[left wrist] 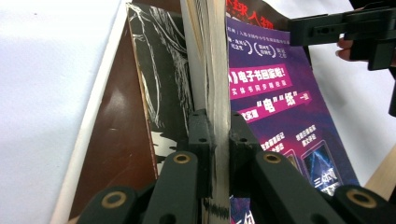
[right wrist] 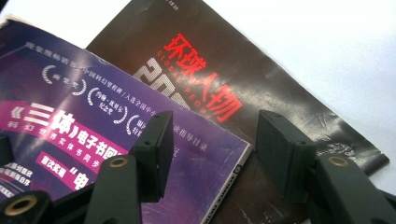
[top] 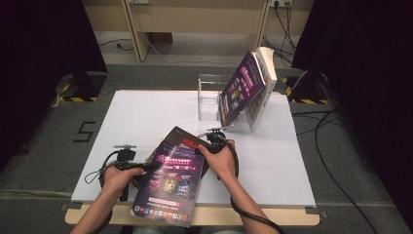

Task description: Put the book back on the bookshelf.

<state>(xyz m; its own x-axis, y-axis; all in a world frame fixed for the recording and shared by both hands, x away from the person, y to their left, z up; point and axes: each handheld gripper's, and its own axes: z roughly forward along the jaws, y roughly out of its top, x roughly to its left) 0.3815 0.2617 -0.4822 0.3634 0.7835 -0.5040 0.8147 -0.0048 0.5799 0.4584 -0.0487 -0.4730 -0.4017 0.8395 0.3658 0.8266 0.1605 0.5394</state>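
Purple-covered magazine [top: 168, 184] lies nearest us, overhanging the table's [top: 272, 161] front edge atop a dark magazine [right wrist: 243, 88]. We find the left gripper [left wrist: 215, 140] clamped on its page edge; the right gripper [right wrist: 210, 140] stands apart above the cover. We judge it light, floppy and glossy-slick; hold near the bound spine. Upright books [top: 251, 90] lean on a clear stand [top: 209, 92].

Well beyond your right gripper, at the far side of the white table top [top: 146, 112], you have a clear plastic stand [top: 210, 95] with two upright books leaning against it: a purple-covered book [top: 241, 90] in front and a pale thick book [top: 263, 90] behind. A dark magazine [right wrist: 280, 93] lies flat under your grippers.
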